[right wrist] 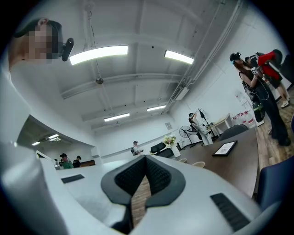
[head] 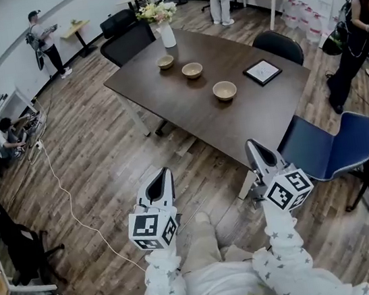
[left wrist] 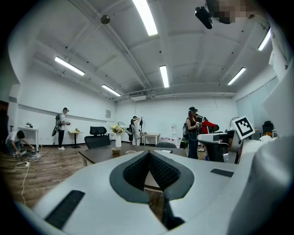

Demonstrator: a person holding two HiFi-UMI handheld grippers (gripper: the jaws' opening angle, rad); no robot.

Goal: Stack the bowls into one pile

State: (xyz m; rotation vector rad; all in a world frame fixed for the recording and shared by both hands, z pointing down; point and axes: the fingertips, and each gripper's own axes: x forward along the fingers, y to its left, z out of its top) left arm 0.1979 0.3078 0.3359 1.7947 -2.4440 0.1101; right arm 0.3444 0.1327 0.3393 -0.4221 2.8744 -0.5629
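Three tan round bowls are sitting apart in a row on dark brown rectangular worktop, unstacked. White flower vase is standing behind them, black framed tablet lying right of them. Blue padded chair is crowding the near corner. Left gripper and right gripper are hovering over wood floor, well short of worktop, fingers clenching on nothing.

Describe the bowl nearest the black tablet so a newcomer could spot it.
Start at the dark brown table in mid-room. Three tan bowls run in a diagonal row across it. This bowl ends the row farthest from the flower vase, right beside the tablet.
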